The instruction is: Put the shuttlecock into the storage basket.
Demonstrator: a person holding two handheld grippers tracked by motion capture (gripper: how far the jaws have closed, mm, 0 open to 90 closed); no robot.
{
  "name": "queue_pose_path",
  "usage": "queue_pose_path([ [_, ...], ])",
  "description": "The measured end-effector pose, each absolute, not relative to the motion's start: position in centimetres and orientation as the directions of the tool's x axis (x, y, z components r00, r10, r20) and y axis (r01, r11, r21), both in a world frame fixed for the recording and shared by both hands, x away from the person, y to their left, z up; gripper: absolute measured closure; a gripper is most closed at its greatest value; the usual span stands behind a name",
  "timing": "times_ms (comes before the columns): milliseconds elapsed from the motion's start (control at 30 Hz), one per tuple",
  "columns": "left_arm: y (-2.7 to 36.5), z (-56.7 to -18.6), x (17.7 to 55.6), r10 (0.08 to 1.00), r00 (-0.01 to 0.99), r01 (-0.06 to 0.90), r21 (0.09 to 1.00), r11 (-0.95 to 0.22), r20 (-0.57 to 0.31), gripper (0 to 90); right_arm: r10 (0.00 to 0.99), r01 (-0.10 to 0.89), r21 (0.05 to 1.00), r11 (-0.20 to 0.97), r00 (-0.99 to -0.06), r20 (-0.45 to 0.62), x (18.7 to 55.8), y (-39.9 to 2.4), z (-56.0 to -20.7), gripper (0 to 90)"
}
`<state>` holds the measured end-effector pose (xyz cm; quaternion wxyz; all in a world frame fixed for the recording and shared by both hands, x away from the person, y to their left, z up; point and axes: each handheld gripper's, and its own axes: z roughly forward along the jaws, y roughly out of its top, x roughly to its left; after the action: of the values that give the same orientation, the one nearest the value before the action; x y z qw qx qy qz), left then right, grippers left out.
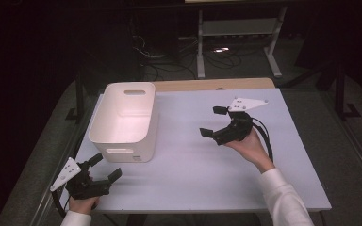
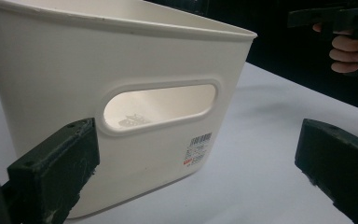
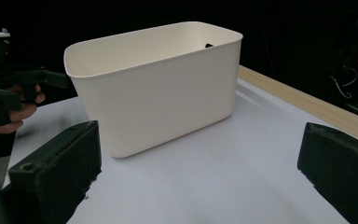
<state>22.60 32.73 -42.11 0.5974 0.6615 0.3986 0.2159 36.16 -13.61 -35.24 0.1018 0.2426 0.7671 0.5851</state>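
A white plastic bin (image 1: 122, 120) with handle cut-outs stands upright on the left part of the pale table (image 1: 193, 174); what shows of its inside looks empty. My left gripper (image 1: 106, 167) is at the near left corner, just in front of the bin, open and holding nothing. In the left gripper view the bin (image 2: 121, 84) is close ahead, its handle slot (image 2: 161, 105) and barcode label (image 2: 198, 149) facing my left gripper (image 2: 196, 161). My right gripper (image 1: 212, 121) hovers mid-table to the right of the bin, open and empty. The right gripper view shows the bin (image 3: 158, 88) ahead of my right gripper (image 3: 198, 163).
A wooden strip (image 1: 217, 84) runs along the table's far edge. Beyond it, on the dark floor, are a metal stand (image 1: 235, 33) and cables (image 1: 165, 61). In the right gripper view the left gripper (image 3: 9, 88) shows at the left.
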Motion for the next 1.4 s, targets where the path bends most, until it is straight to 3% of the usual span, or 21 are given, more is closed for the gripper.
queue_pose_path([
  [1400,32.7,-42.1,22.6,0.785,0.588,0.269,0.962,0.037,-0.195,0.0,0.573,0.286,0.946,0.149,-0.805,0.153,32.5,-19.2,-39.2,0.0],
])
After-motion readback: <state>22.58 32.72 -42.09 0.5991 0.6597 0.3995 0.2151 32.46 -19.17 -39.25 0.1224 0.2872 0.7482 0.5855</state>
